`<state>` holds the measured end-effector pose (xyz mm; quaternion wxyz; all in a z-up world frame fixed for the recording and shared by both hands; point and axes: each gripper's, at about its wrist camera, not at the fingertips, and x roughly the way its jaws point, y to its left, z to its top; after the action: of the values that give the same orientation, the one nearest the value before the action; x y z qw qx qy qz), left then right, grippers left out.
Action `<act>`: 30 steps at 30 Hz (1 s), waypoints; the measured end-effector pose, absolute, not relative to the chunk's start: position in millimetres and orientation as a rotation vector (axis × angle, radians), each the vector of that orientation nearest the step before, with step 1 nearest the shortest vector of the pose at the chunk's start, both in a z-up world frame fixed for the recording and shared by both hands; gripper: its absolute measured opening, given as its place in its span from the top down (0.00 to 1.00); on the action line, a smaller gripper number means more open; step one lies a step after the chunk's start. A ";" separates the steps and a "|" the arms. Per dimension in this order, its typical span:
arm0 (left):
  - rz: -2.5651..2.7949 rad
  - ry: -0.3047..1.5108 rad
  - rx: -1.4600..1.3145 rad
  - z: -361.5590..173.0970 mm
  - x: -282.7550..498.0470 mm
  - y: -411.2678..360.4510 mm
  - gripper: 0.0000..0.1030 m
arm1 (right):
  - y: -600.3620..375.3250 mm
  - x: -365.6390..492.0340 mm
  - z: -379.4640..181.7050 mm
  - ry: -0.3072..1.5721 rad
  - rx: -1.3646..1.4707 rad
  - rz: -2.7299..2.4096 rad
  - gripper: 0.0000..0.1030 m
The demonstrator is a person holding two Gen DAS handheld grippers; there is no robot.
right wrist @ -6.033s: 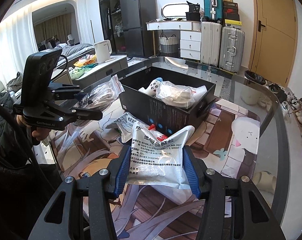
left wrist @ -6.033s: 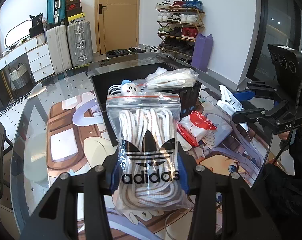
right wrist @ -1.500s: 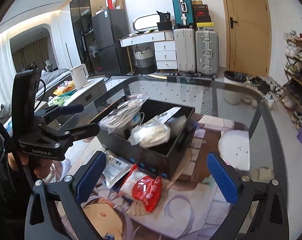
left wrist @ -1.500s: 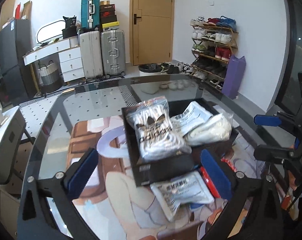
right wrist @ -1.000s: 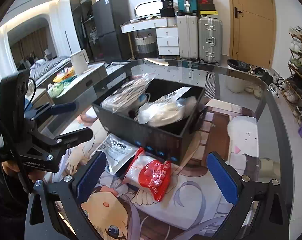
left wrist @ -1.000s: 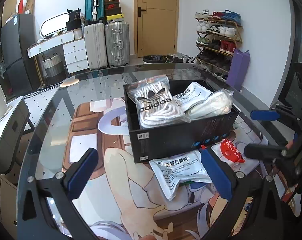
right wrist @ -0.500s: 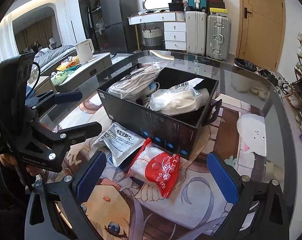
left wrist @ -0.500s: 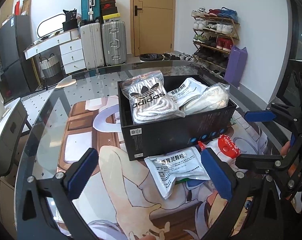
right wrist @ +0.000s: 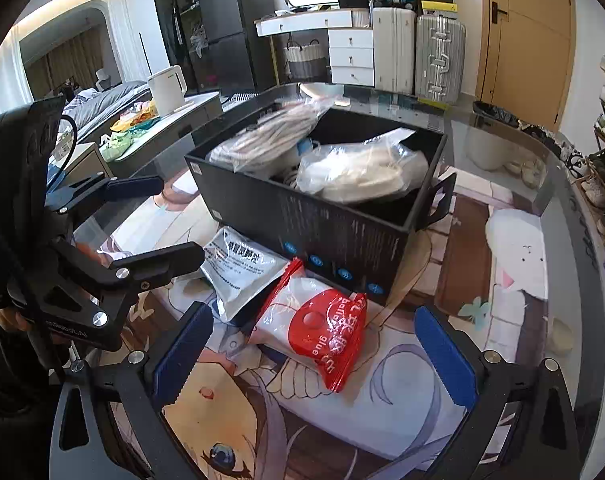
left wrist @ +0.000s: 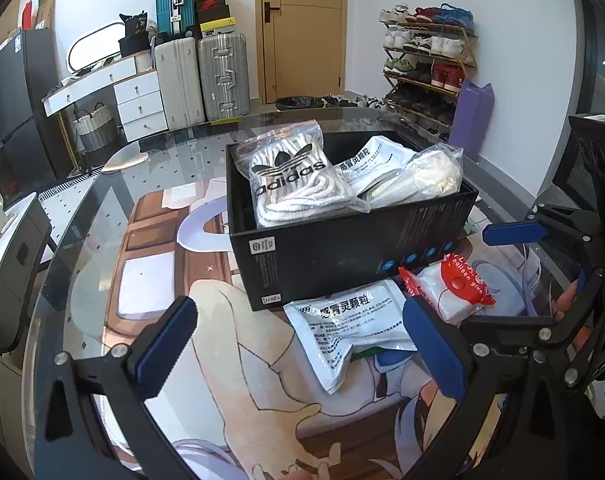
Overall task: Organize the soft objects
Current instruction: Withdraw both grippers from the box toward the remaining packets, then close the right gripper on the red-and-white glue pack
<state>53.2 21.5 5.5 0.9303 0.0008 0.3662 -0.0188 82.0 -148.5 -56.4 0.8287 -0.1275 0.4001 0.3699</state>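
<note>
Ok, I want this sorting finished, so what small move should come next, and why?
Probably lower the open right gripper onto the red-and-white packet lying on the table just ahead of it. Both grippers are empty, the adidas bag already sits in the black box, and this packet and the white sachet lie outside the box, against its front wall.

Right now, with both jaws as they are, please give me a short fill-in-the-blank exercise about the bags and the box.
1. The adidas bag lies inside the ____ box.
2. The red-and-white packet lies ____ the box, on the table.
3. The jaws of both grippers stand ____.

Missing words: black; outside; open
</note>
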 end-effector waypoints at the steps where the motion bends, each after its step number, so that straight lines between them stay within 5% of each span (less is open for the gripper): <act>1: -0.037 0.753 0.003 4.6 53.7 21.4 0.00 | -147.2 82.4 -58.3 0.854 -0.275 0.784 0.01; 30: -0.061 0.795 0.046 -7.2 52.1 12.7 0.00 | -140.4 82.1 -91.7 0.933 -0.440 0.709 0.01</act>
<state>52.1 12.7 -7.2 0.9213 0.0223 0.3870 -0.0295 82.1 -140.4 -91.7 0.8103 -0.2061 0.4368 0.3319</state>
